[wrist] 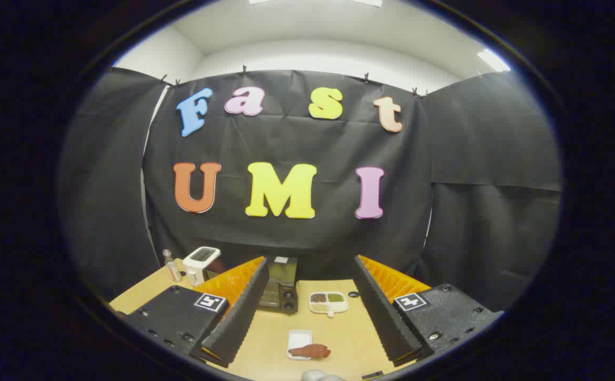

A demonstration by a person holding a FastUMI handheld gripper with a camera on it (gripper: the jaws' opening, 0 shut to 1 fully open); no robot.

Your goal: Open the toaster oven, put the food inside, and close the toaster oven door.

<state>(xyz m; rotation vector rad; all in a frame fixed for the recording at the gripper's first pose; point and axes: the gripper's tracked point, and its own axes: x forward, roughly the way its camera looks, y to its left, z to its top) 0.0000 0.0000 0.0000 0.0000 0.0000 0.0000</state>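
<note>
A small black toaster oven (281, 288) stands on the wooden table (339, 328) at the back, beyond my left finger, with its door closed. A brown piece of food (311, 350) lies on a small white tray (299, 343) on the table, low between my two fingers. My gripper (307, 275) is held well above the table, open wide, with nothing between its fingers (241, 312).
A white divided dish (328, 302) with several fillings sits right of the oven. A white toaster (201, 260) and a small clear bottle (172, 267) stand at the back left. A small dark round object (354, 294) lies near the dish. Black cloth walls surround the table.
</note>
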